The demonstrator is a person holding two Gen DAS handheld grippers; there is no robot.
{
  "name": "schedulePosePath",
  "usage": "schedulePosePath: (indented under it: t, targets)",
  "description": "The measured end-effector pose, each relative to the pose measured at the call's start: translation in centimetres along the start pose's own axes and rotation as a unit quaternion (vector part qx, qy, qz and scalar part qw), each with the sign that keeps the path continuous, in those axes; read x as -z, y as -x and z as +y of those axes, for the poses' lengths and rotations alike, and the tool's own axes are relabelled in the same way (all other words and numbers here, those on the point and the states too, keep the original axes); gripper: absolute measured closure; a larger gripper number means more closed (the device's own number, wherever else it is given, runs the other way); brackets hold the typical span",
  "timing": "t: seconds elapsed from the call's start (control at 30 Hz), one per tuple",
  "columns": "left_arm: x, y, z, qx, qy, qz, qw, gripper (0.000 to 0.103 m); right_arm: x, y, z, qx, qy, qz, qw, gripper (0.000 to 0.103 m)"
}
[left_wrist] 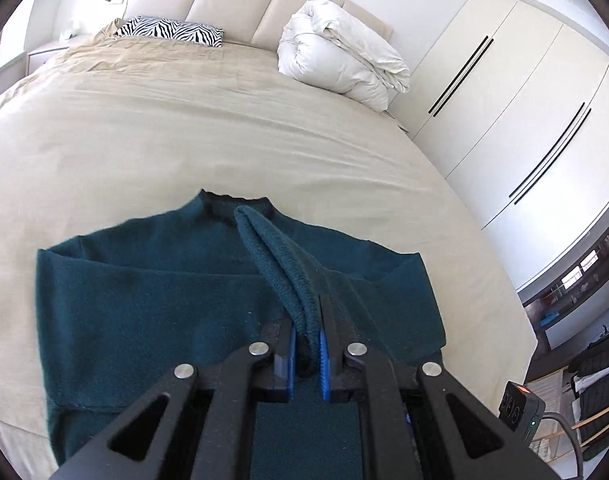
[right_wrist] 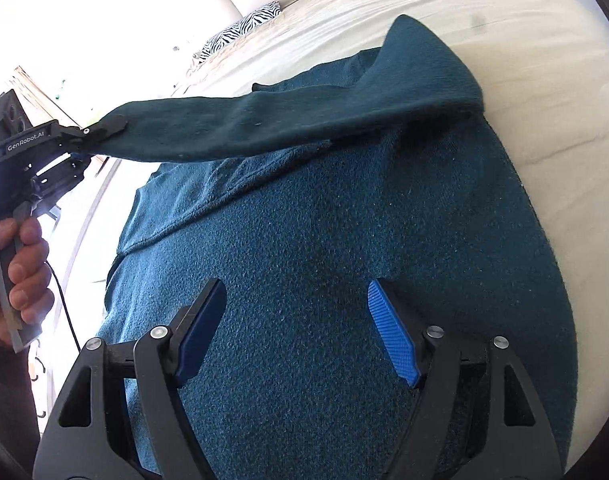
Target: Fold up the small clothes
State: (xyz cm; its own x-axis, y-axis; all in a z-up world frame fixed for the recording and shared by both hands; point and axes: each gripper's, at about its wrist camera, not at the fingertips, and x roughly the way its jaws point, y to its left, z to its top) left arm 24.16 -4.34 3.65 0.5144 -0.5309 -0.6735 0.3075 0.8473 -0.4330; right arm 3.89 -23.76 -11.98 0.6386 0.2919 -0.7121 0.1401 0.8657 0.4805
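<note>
On the far left of my right wrist view I see the person's hand (right_wrist: 18, 276) wrapped around the grey handle of the left gripper (right_wrist: 104, 130), whose black fingers are clenched on the cuff of a sleeve (right_wrist: 264, 128). That sleeve belongs to the dark teal fleece sweater (right_wrist: 324, 280), which lies flat on the beige-sheeted bed (right_wrist: 544, 80). The sleeve is lifted off the body of the sweater and stretches from the left gripper across to the shoulder on the right side, where it joins the garment.

Lower in the same view, my right gripper (right_wrist: 296, 320) hovers over the middle of the sweater with its blue-padded fingers (right_wrist: 392, 336) spread wide apart, grasping nothing.

In my left wrist view, the sweater (left_wrist: 144, 300) spreads across the near part of the bed (left_wrist: 184, 140), collar pointing away towards the headboard. The left gripper (left_wrist: 306, 340) sits at the centre bottom, its blue pads pressed onto the ribbed cuff end of the sleeve (left_wrist: 276, 256), which runs up from the fingers towards the collar. Further back on the left lies a zebra-striped pillow (left_wrist: 172, 31); to its right, a bundled white duvet (left_wrist: 340, 48) rests near the padded headboard. White wardrobe doors (left_wrist: 504, 100) with thin black handles fill the right side.
</note>
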Motion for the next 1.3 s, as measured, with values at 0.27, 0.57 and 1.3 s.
schedulePosePath:
  t: [0.27,0.57,1.3]
  targets:
    - [1.5,-0.7,7.9,-0.044,0.051,0.007,0.9977,0.093,-0.6,-0.9,0.3,0.004,-0.007,0.004,1.000,0.031]
    - [3.9,-4.4,9.8,-0.060,0.051,0.043,0.9959,0.092,-3.0,0.7,-1.8,-0.037,-0.065,-0.019,0.997,0.031]
    - [4.9,-5.5,11.9,-0.009,0.096,0.026,0.9950,0.089,-13.4,2.2,-9.4,-0.134,-0.194,-0.041,0.971,0.028]
